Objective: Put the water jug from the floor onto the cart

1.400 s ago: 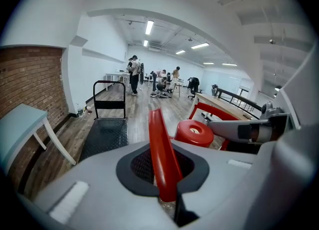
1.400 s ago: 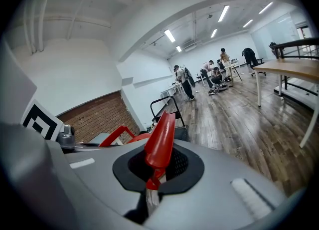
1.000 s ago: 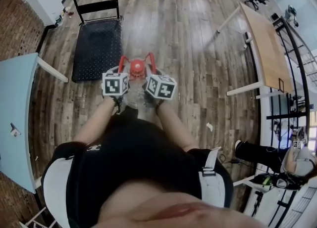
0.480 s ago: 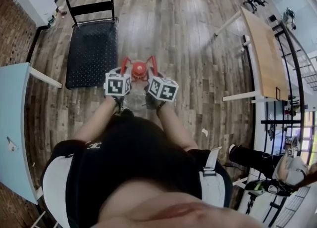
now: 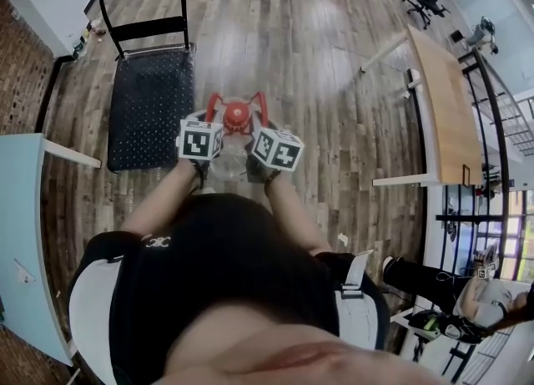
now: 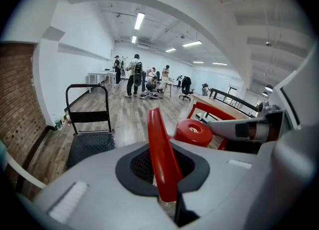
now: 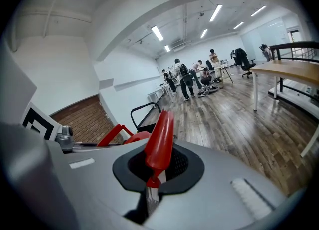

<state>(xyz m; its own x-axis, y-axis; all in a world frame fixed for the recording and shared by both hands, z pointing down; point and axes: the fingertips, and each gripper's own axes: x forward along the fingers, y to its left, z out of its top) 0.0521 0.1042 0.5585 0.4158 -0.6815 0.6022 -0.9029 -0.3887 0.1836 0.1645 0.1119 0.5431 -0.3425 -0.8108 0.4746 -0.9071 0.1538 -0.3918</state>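
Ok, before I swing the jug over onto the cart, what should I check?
1. Left gripper shut on left red handle: ok.
2. Right gripper shut on right red handle: ok.
3. Cart deck bare: ok.
4. Water jug above the deck: not ok, it hangs beside the cart, not over it.
5. Jug's bottom higher than the deck: cannot tell.
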